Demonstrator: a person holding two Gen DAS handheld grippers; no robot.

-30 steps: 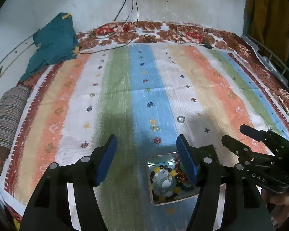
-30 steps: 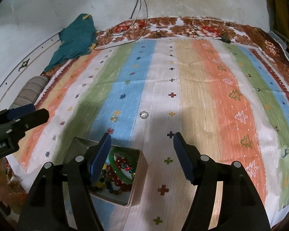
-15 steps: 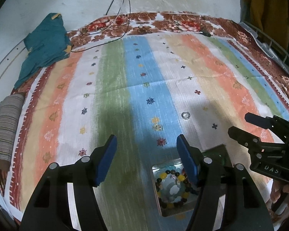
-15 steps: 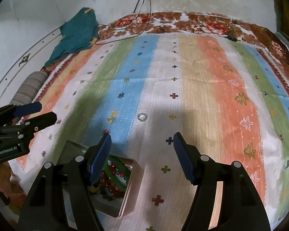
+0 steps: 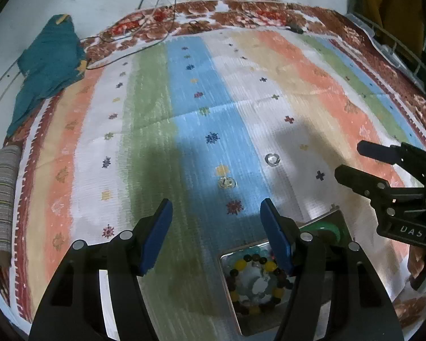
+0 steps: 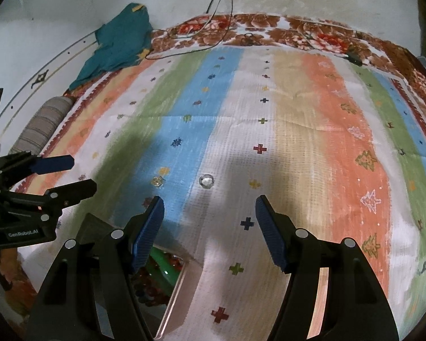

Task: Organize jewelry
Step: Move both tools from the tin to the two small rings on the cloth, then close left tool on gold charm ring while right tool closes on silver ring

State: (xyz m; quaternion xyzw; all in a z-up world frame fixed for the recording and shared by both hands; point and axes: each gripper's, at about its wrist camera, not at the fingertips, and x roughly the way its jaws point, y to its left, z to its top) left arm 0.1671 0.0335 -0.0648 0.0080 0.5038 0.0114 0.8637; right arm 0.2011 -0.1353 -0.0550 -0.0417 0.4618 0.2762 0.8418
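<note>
Two small silver rings lie on the striped cloth: one ring [image 5: 272, 159] [image 6: 206, 181] on the white stripe, the other ring [image 5: 226, 182] [image 6: 158, 181] on the blue stripe. An open metal box [image 5: 230, 281] [image 6: 181, 281] nearer the camera holds bead bracelets [image 5: 251, 280] and a green bangle [image 5: 326, 228] [image 6: 159, 258]. My left gripper [image 5: 215, 227] [image 6: 82, 174] hovers open above the cloth, left of the box, nothing between its blue pads. My right gripper [image 6: 210, 218] [image 5: 350, 160] is open too, empty, just short of the white-stripe ring.
A teal garment [image 5: 48, 65] [image 6: 119, 39] lies at the far left edge of the cloth and a striped fabric roll [image 5: 0, 196] [image 6: 39, 125] sits beside it. Cables [image 5: 156, 14] run down the back wall. A wire rack [image 5: 397, 48] stands at the right.
Both grippers have moved forward and lower over the cloth. The box has slid toward the bottom of each view. Neither pair of jaws has changed its width.
</note>
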